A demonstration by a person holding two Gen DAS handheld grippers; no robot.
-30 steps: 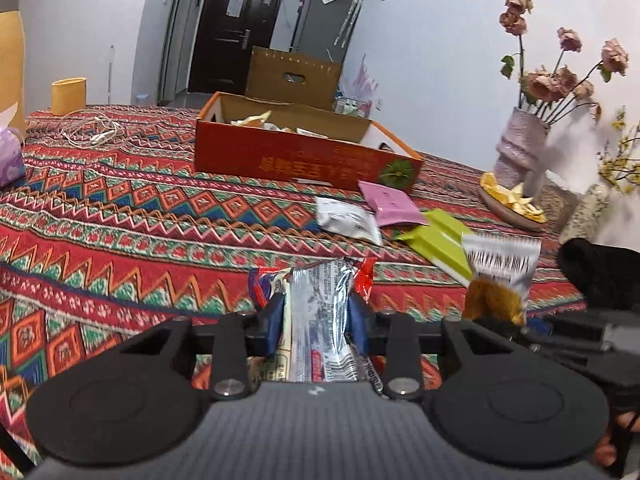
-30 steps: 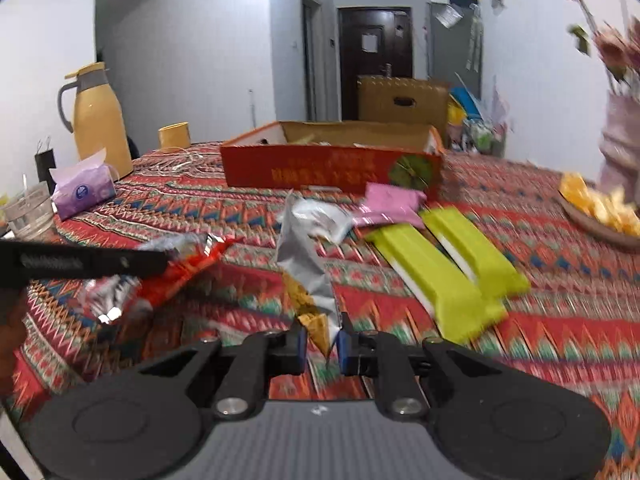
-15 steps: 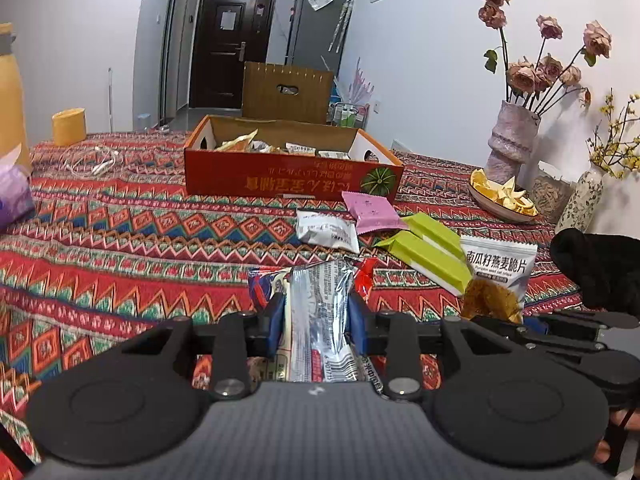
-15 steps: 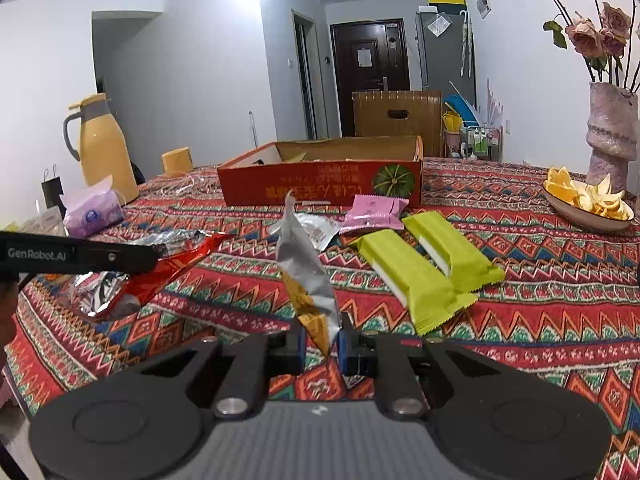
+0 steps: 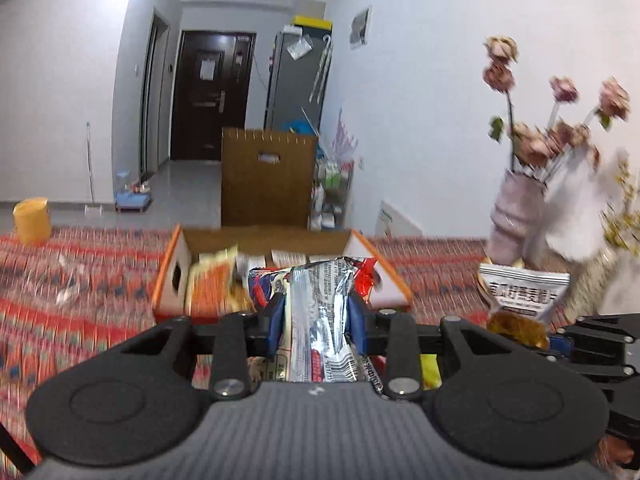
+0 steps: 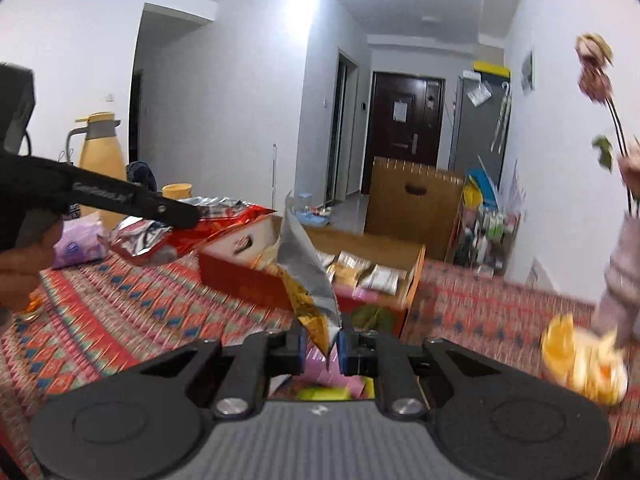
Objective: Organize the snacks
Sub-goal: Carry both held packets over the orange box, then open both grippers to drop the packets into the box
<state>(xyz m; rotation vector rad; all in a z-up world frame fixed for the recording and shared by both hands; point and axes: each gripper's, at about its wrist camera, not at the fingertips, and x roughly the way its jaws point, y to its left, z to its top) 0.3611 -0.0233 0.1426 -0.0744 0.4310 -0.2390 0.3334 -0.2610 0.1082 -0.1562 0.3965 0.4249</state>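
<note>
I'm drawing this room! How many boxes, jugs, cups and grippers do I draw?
Boxes: 2, the red snack box and the brown box
Jugs: 1, the yellow jug
Cups: 1, the yellow cup
Grippers: 2, the left gripper and the right gripper
Total: 6

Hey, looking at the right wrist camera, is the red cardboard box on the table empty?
No, the open red cardboard box already holds several snack packets, lying flat on its floor.
</note>
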